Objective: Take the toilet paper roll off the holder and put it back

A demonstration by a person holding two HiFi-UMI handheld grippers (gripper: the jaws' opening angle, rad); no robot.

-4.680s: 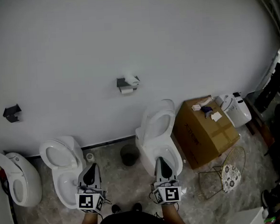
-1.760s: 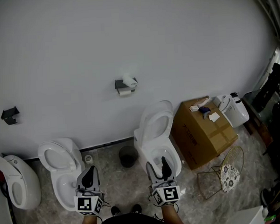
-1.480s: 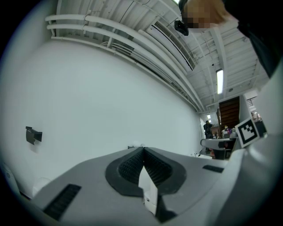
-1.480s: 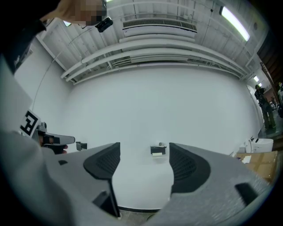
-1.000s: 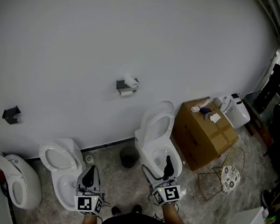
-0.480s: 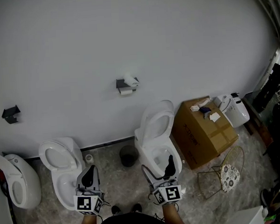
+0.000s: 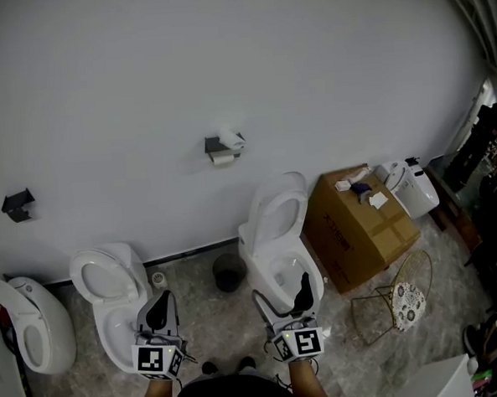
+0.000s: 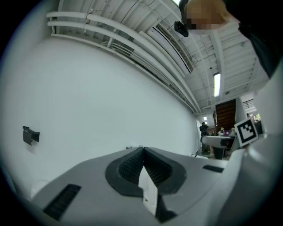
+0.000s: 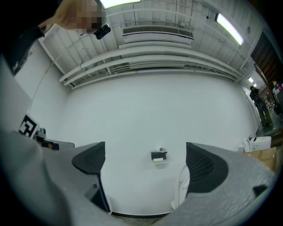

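The toilet paper roll (image 7: 231, 140) sits on a dark holder (image 7: 215, 146) fixed to the white wall, with a short tail of paper hanging below it. In the right gripper view the holder (image 9: 158, 154) shows small and far off, between the spread jaws. My right gripper (image 7: 281, 294) hovers low over the middle toilet, far from the roll. It is open, its jaws have just been opening, and nothing is between them. My left gripper (image 7: 160, 309) is shut and empty, held over the left toilet; in its own view its pads (image 8: 132, 165) meet.
Three white toilets line the wall: left (image 7: 107, 286), middle (image 7: 275, 225), far left (image 7: 34, 324). A dark bin (image 7: 229, 273) stands between two of them. A cardboard box (image 7: 359, 229), a white appliance (image 7: 411, 186) and a wire stand (image 7: 397, 298) are at the right. A second dark holder (image 7: 18, 202) hangs at the left.
The right gripper's jaws have spread from shut to wide open. Both hands have stayed nearly where they were, and the roll still sits on its holder.
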